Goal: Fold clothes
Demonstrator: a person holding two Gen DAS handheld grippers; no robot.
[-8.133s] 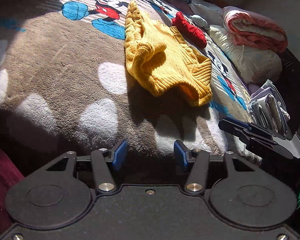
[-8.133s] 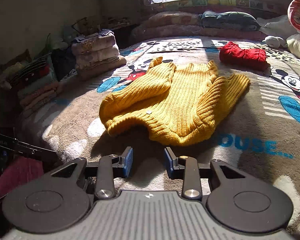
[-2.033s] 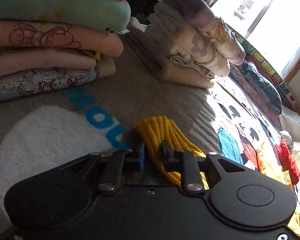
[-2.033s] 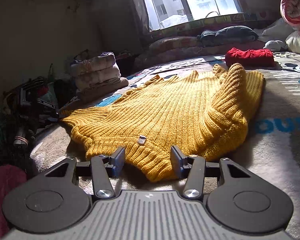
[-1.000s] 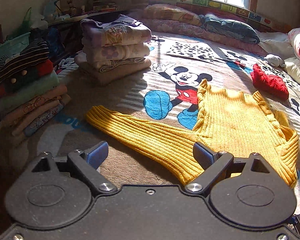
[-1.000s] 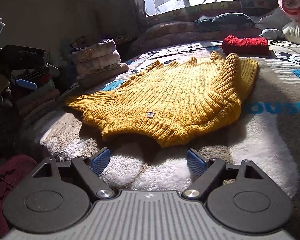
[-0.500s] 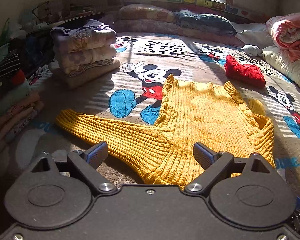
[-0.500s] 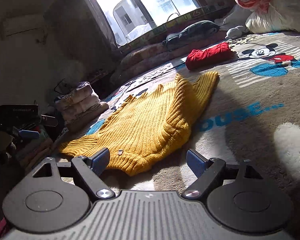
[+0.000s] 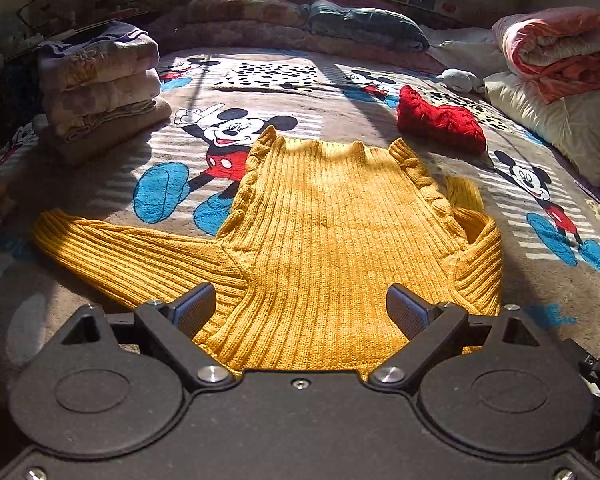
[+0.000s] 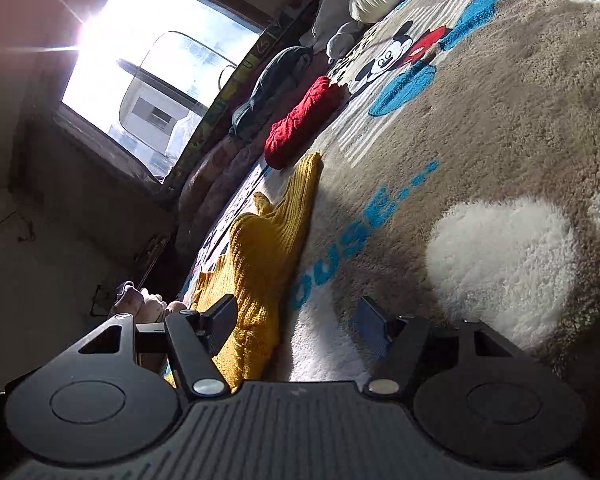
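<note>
A yellow ribbed sweater (image 9: 332,232) lies spread on the cartoon-print blanket (image 9: 80,184), hem towards me, one sleeve stretched out to the left, the other bunched at its right side. My left gripper (image 9: 300,312) hovers open over the hem with nothing between its fingers. In the right wrist view the same sweater (image 10: 264,248) runs up the left, seen tilted. My right gripper (image 10: 296,328) is open, rolled sideways, at the sweater's right edge, its left finger over the knit and its right finger over the blanket (image 10: 500,140).
A folded red knit (image 9: 440,124) lies beyond the sweater on the right. Stacked folded blankets (image 9: 100,80) stand at the left. A pillow (image 9: 560,120) and rolled quilt (image 9: 560,48) line the right side, more bedding under the window.
My left gripper has moved closer over the sweater's hem, still open. My right gripper has rolled sharply sideways and moved towards the sweater's right edge, still open.
</note>
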